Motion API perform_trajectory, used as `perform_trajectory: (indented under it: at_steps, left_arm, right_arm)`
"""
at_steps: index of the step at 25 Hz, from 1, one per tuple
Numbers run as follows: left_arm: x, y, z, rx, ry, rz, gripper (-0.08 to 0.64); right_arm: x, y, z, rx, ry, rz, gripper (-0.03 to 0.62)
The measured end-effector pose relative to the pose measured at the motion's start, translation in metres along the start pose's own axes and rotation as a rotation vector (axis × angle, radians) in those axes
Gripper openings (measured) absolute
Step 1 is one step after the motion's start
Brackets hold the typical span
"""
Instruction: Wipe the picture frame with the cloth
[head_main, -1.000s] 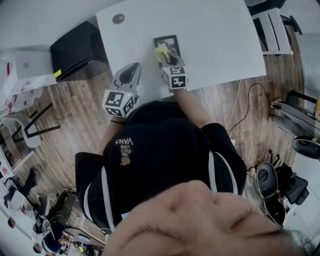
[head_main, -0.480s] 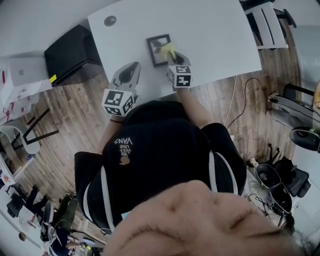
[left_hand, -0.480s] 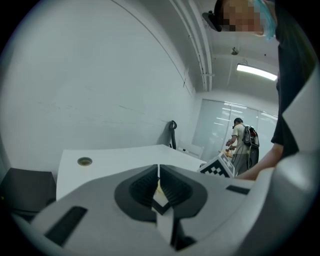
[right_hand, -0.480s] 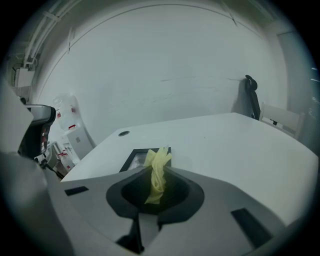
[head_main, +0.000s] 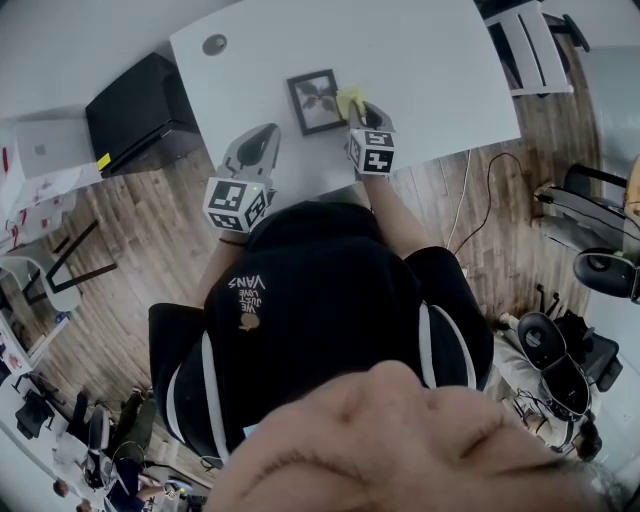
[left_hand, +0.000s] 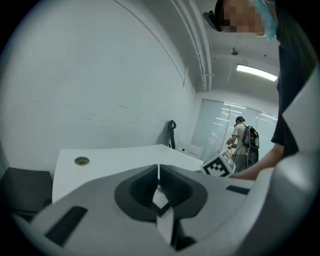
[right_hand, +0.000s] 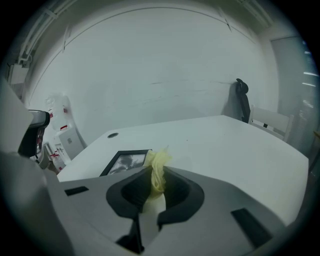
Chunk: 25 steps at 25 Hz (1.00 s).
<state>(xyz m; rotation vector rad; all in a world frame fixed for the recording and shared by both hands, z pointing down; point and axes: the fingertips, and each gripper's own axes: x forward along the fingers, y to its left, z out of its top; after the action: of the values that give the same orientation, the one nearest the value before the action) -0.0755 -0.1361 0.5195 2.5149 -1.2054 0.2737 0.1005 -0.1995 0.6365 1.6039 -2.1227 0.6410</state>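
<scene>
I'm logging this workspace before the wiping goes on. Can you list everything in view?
table: one, white, top of the head view.
picture frame: one, black, lying flat on the table.
cloth: one, yellow, beside the frame's right edge, pinched in the right gripper.
cable hole: one, grey, table's far-left corner.
cabinet: one, black, left of the table.
floor: wood, brown, around the table.
left gripper: one, grey, shut and empty, at the table's near edge.
right gripper: one, grey, shut on the cloth.

White table (head_main: 430, 60) (picture frame (head_main: 313, 101) flat)
</scene>
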Motion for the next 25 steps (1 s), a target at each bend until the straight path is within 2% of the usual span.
perform_trajectory:
  at_steps: [5, 10, 17, 25]
  left_arm:
    - [0.001, -0.004, 0.001, 0.002, -0.002, -0.003, 0.021]
    - [0.002, -0.004, 0.002, 0.001, -0.005, -0.001, 0.02]
    - [-0.007, -0.005, 0.001, 0.0, -0.01, 0.016, 0.02]
    - [-0.022, 0.003, -0.004, -0.012, -0.011, 0.046, 0.02]
  right_arm:
    - [-0.004, -0.005, 0.001, 0.015, -0.008, -0.008, 0.051]
    - [-0.006, 0.006, 0.009, 0.036, -0.031, 0.024, 0.051]
    - [-0.012, 0.045, 0.018, 0.036, -0.061, 0.118, 0.051]
    - [-0.01, 0.093, 0.005, 0.014, -0.031, 0.205, 0.051]
